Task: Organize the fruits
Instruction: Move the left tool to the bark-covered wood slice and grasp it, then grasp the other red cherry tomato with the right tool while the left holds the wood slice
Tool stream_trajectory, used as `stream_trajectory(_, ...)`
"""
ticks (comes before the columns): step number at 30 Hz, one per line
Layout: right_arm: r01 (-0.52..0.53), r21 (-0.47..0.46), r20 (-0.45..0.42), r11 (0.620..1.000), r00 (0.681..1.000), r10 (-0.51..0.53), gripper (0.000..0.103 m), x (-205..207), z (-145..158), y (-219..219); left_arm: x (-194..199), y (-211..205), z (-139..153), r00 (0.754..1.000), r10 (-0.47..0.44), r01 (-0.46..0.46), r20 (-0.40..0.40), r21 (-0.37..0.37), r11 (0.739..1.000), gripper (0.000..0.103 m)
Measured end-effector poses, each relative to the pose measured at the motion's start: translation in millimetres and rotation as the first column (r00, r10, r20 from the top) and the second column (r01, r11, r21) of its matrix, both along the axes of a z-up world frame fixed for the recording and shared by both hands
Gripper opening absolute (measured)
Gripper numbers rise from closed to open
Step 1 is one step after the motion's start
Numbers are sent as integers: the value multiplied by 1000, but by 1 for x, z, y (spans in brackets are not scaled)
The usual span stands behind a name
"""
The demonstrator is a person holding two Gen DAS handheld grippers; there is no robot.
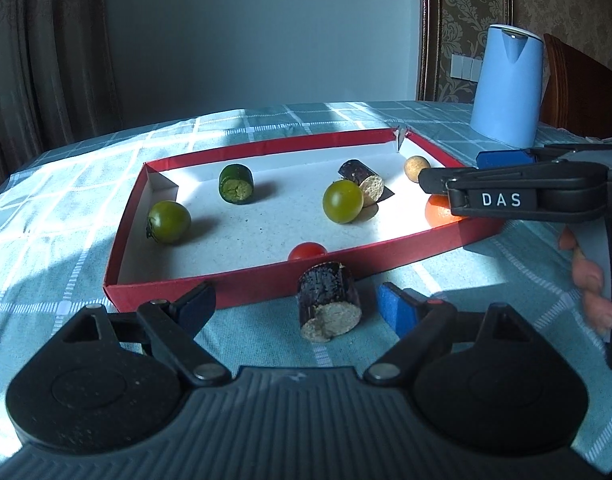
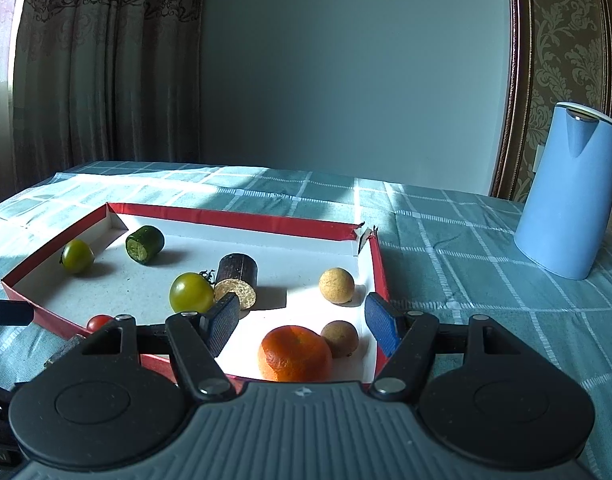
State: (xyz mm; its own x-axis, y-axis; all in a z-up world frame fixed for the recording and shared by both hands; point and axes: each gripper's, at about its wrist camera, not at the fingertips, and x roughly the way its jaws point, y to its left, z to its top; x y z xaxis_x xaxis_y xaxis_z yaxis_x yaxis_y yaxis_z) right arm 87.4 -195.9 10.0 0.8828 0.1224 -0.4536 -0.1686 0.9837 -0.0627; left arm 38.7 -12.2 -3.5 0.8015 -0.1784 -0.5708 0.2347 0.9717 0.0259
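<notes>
Shallow red tray (image 2: 241,218) with white floor, lying on a teal checked tablecloth (image 2: 466,248), far right corner torn. Inside, counted: two green tomatoes, one (image 2: 77,255) at 10 o'clock beside the left wall, one (image 2: 191,293) near centre touching a dark eggplant chunk (image 2: 237,280); one green cucumber chunk (image 2: 144,244) toward 11 o'clock; one red cherry tomato (image 1: 306,251) at 6 o'clock against the near wall; one orange (image 2: 294,354) at 4 o'clock; two tan round fruits, one (image 2: 336,285) toward 2 o'clock, the other (image 2: 340,338) just beside the orange. Outside the tray, a second eggplant chunk (image 1: 329,301), lying on the cloth close by the near wall.

Left gripper (image 1: 295,306) low over the cloth, blue pads spread wide either side of that outside chunk, not touching it. Right gripper (image 2: 303,326) over the tray's near right corner, likewise spread, nothing held, orange between its pads. Pale blue jug (image 2: 566,196) upright on the cloth, well apart from the tray at 2 o'clock.
</notes>
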Motion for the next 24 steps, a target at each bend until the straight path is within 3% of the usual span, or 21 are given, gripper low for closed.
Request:
stream_trajectory(8,-8,1,-8,1000,1000,8,69,-1,0,1,15,5,-10,996,60,-62,-70,-28,998,87)
stream_trajectory(14,-4,3,-18,1000,1000,4,69,-2,-2,1,12,0,-11,997,60,-60,-48,5,998,83)
stream_trajectory(18,-7,34,-23,999,1000,8,69,-7,0,-4,8,0,-10,999,33,-32,-33,5,999,56)
stream_trajectory(20,-15,54,-28,998,999,16,69,-13,1,-8,6,-1,-9,1000,10,-10,-27,5,1000,38)
stream_trajectory(24,-43,80,-30,996,999,46,69,-33,4,-16,4,-3,-9,1000,-5,5,-18,8,1000,33)
